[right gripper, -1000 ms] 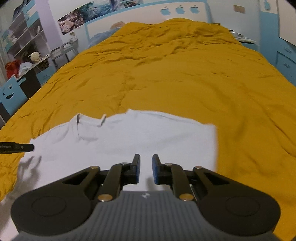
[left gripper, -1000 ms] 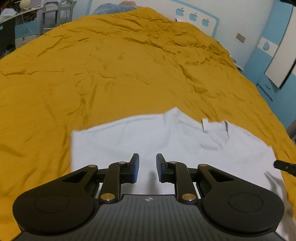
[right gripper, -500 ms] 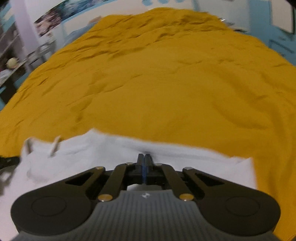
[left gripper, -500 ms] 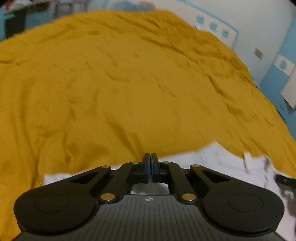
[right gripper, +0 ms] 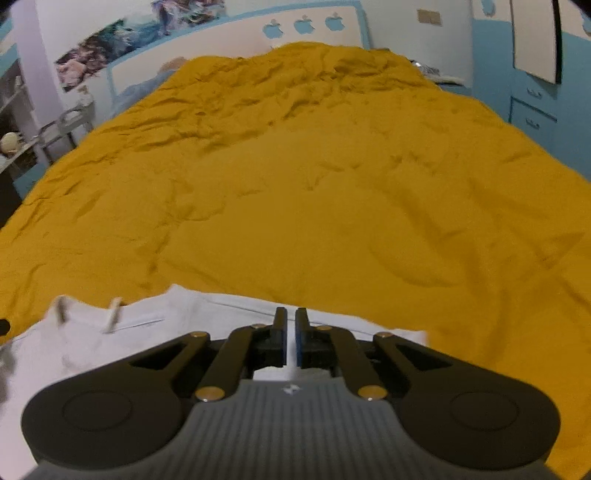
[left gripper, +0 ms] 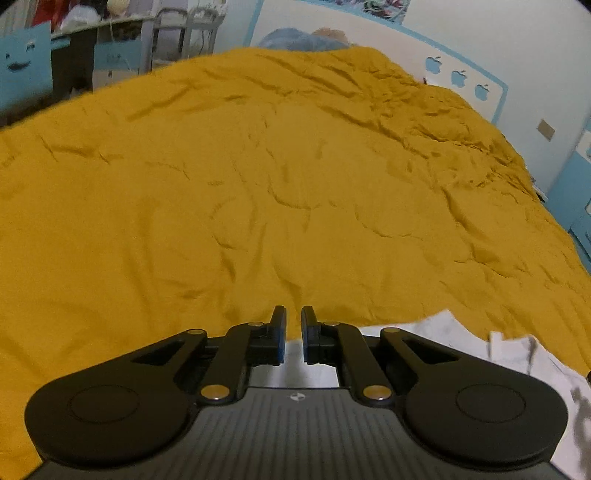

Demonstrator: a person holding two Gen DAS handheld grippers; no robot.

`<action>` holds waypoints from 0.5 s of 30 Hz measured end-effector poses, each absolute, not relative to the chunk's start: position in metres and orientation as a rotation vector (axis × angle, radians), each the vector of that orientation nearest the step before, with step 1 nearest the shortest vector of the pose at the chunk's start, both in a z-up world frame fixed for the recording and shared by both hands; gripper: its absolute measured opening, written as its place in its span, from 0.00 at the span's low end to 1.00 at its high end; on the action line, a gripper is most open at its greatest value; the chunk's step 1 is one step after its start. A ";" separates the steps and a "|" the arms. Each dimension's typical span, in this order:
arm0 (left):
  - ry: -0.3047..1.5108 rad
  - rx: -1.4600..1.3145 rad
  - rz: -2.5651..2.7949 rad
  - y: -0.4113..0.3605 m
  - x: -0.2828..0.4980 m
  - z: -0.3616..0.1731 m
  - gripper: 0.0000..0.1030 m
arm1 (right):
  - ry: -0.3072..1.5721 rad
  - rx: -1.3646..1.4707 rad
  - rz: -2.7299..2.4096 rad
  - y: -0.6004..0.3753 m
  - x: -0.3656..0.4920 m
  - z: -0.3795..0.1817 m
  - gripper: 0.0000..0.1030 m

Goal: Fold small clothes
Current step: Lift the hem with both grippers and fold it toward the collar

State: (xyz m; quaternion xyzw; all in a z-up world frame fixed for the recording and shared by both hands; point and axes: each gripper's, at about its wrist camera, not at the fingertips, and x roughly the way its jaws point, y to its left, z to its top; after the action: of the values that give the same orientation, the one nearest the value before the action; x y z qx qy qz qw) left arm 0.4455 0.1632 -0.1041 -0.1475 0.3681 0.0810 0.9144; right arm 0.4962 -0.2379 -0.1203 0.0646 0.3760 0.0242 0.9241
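Note:
A small white T-shirt (right gripper: 92, 354) lies flat on the mustard yellow bedspread (right gripper: 314, 184), its collar with a tag at the left of the right wrist view. It also shows in the left wrist view (left gripper: 461, 336), low and to the right. My left gripper (left gripper: 293, 325) is open a little, its tips over the shirt's far edge, nothing between them. My right gripper (right gripper: 290, 325) is open a narrow gap over the shirt's far edge, empty. Much of the shirt is hidden under both gripper bodies.
The wrinkled yellow bedspread (left gripper: 277, 184) spreads far ahead. A white and blue headboard with apple shapes (right gripper: 306, 26) stands at the back. Blue cabinets (right gripper: 535, 110) are on the right, a desk and metal chair (left gripper: 173, 40) on the left.
Both grippers were open over the shirt, shut on its fabric half a second ago, and now stand slightly open again. The shirt's far edge now lies nearer, with more bedspread in view.

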 end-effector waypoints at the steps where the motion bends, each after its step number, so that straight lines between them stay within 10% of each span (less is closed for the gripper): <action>1: 0.756 -0.282 0.162 0.162 0.437 -0.095 0.08 | 0.770 0.124 0.055 -0.240 0.487 -0.109 0.00; 15: 0.748 -0.025 -0.103 0.113 0.283 0.005 0.13 | 0.803 0.028 0.302 -0.257 0.290 0.010 0.03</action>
State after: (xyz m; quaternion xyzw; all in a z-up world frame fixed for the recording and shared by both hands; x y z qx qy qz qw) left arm 0.2829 0.1135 0.0053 -0.0120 0.3650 -0.0505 0.9296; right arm 0.2901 -0.2572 0.0101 0.0135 0.3895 0.1462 0.9093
